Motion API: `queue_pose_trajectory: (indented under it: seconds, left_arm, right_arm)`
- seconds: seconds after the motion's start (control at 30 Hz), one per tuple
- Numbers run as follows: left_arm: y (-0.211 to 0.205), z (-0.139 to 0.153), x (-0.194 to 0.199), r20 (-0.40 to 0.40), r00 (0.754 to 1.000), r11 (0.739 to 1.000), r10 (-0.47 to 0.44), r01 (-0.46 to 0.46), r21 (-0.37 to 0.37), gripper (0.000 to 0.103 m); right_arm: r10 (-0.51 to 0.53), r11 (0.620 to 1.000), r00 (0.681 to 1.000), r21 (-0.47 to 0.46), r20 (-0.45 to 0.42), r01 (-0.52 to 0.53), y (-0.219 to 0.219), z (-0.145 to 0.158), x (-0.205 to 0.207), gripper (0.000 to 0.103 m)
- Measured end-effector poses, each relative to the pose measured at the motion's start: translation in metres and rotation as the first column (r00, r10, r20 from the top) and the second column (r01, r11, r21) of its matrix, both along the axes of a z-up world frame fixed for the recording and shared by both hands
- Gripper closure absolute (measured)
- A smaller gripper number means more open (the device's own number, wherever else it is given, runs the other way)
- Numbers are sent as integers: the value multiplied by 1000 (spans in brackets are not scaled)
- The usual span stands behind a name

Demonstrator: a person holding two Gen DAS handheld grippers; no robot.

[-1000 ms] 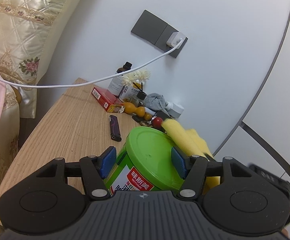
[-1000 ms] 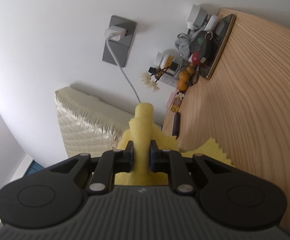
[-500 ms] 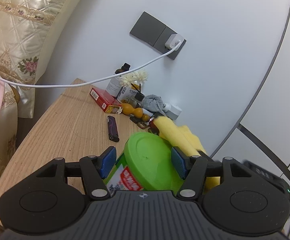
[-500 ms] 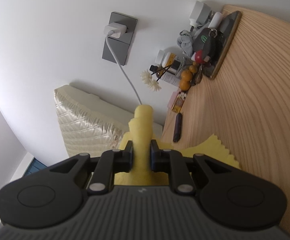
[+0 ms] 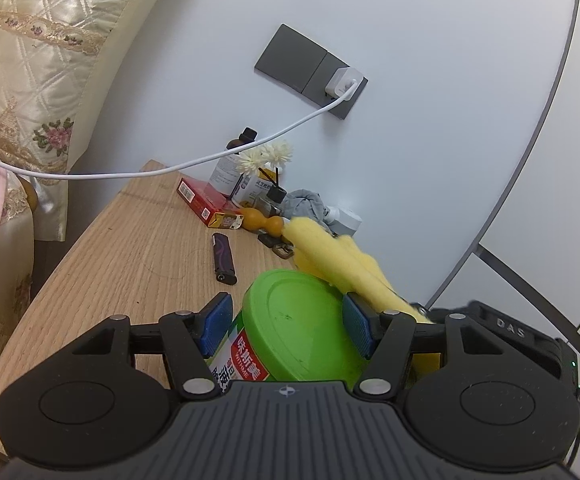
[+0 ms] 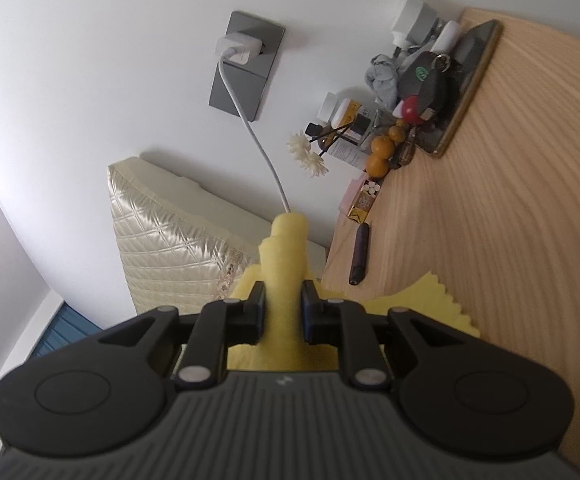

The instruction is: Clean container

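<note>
Container (image 5: 290, 340): a round green tub with a flat, lime-green lid and a red-and-white label of Chinese characters is seen above the near end of the wooden table (image 5: 130, 264). It is gripped at its sides between the blue pads of the left gripper (image 5: 286, 320), tilted so that the lid faces up and toward the camera. A yellow cloth (image 6: 284, 264) is clamped as a roll in the nearly closed right gripper (image 6: 283, 308); its roll reaches past the lid's far right edge. A dark lighter (image 5: 223, 259) lies flat beyond.
</note>
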State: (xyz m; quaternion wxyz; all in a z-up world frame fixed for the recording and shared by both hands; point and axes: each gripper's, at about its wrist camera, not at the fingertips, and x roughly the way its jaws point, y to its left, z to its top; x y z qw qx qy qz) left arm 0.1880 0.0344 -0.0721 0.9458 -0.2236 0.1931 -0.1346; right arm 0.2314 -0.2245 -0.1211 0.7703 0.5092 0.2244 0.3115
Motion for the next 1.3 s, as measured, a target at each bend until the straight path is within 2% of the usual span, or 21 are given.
queue_pose_trajectory:
  seconds: [0.2,0.43,0.57,0.73,0.97,1.3]
  left_arm:
    - [-1,0,-1,1,1000,1000,0,0,3,38]
    - [-1,1,-1,9,1000,1000,5,-5,6,38]
    - [-4,5,-7,25,999,998,37,-38,39,38]
    - [0,10,-25,49,996,997,77,-78,19,37]
    - [-19,8,-31,32,993,988,110,-113,102,39]
    - [-13,6,-31,30,994,991,106,-108,77,41]
  right_arm:
    - [-8,1000,1000,21,-11,8,-8,-5,-16,84]
    - [-31,999,999,-8,6,31,-11,-1,-39,84]
    - [-31,999,999,-13,7,32,-11,-1,-40,84]
    - [-32,999,999,-18,7,32,-10,0,-42,84]
    - [-32,999,999,-27,8,32,-9,2,-44,83]
    - [-38,997,999,-60,26,40,-6,6,-51,82]
